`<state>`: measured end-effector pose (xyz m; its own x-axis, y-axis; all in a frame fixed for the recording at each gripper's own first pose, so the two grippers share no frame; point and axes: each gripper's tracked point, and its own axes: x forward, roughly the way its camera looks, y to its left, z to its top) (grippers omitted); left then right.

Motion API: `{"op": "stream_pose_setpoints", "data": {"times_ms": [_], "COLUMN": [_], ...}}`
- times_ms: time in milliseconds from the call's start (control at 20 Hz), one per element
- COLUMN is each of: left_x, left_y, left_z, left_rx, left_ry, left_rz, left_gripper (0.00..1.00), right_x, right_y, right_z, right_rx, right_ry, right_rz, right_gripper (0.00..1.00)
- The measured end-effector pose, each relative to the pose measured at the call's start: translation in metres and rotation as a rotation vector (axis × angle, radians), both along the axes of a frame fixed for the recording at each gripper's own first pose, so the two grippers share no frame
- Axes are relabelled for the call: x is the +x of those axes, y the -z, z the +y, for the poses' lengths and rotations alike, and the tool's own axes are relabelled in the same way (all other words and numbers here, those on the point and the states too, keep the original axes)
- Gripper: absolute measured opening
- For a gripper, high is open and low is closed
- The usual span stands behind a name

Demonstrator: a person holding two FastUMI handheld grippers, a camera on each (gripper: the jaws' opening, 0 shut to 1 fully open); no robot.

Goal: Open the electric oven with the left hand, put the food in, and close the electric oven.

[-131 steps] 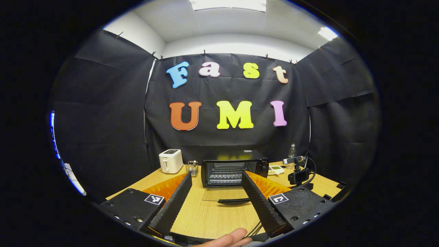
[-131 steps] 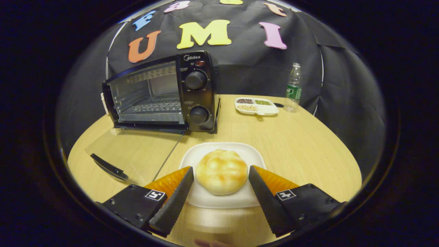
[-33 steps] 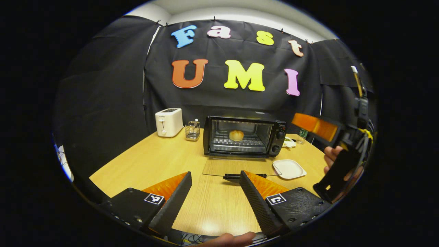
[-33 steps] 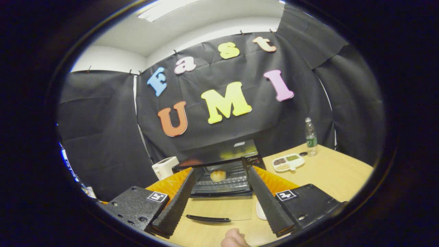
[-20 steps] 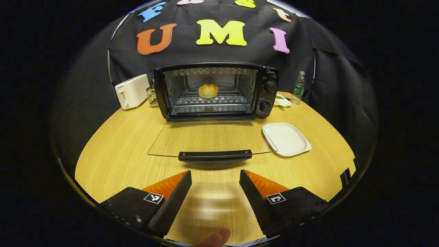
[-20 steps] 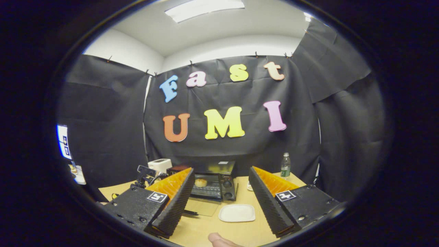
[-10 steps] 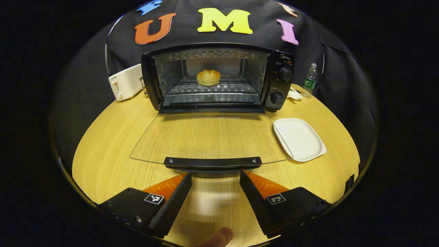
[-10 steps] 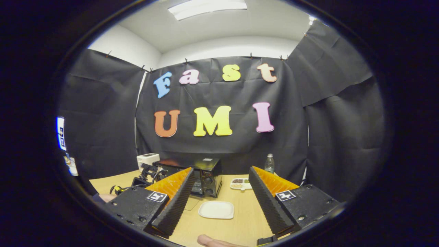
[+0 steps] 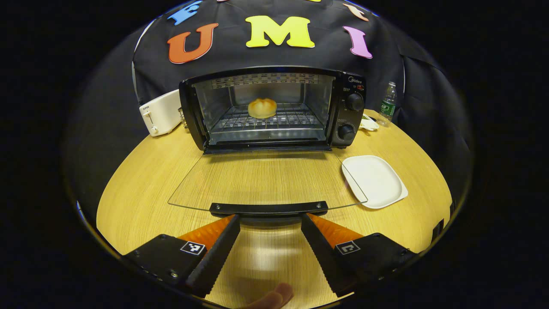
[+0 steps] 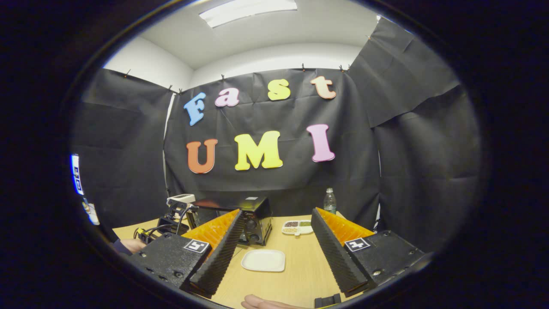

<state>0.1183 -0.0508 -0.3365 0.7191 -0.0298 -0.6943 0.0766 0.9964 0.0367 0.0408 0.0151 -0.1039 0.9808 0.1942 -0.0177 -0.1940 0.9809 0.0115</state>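
Note:
The black electric oven (image 9: 274,107) stands open, its glass door (image 9: 266,180) lying flat over the table. A golden bun (image 9: 262,107) sits on the rack inside. My left gripper (image 9: 270,219) is open, its fingertips right at the near edge of the door's black handle (image 9: 268,209), one to each side of its middle. My right gripper (image 10: 278,214) is open and empty, held back above the table's near side. From there the oven (image 10: 256,225) shows small, with the left gripper (image 10: 171,219) in front of it.
An empty white plate (image 9: 374,180) lies right of the door, also seen as the plate (image 10: 263,260). A white toaster (image 9: 161,112) stands left of the oven. A water bottle (image 9: 388,105) and a divided snack tray (image 10: 297,227) sit at the back right. A sleeve (image 10: 128,245) shows.
The bun went from the plate into the oven, and the right gripper drew back empty. The left gripper dropped and closed in on the door handle, creeping closer in the last half second.

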Motion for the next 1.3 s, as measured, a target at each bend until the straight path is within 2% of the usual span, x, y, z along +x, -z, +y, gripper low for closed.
{"op": "stream_pose_setpoints", "data": {"times_ms": [200, 800, 950, 1000, 1050, 1100, 1300], "left_x": [0.006, 0.026, 0.039, 0.044, 0.050, 0.055, 0.083], "left_y": [-0.019, -0.055, -0.073, -0.079, -0.085, -0.092, -0.116], "left_z": [0.000, 0.000, 0.000, 0.000, -0.001, -0.001, 0.000], "left_rx": [-0.018, -0.004, 0.016, 0.021, 0.025, 0.028, 0.031], "left_ry": [0.006, 0.029, 0.052, 0.058, 0.062, 0.066, 0.075], "left_rz": [-0.062, -0.138, -0.190, -0.205, -0.223, -0.246, -0.346], "left_gripper": [0.95, 0.96, 0.96, 1.00, 0.96, 1.00, 0.96], "right_x": [-0.002, 0.000, 0.000, 0.001, 0.002, 0.004, 0.006], "right_y": [0.002, 0.007, 0.005, 0.004, 0.005, 0.006, 0.005], "right_z": [0.001, 0.001, -0.003, -0.004, -0.008, -0.010, -0.011], "right_rx": [0.007, 0.005, -0.001, -0.010, -0.013, -0.016, -0.014], "right_ry": [-0.002, -0.005, 0.005, 0.011, 0.021, 0.027, 0.035], "right_rz": [0.008, 0.029, 0.021, 0.020, 0.020, 0.024, 0.021], "right_gripper": [0.96, 0.96, 0.96, 0.96, 0.96, 0.96, 0.96]}}
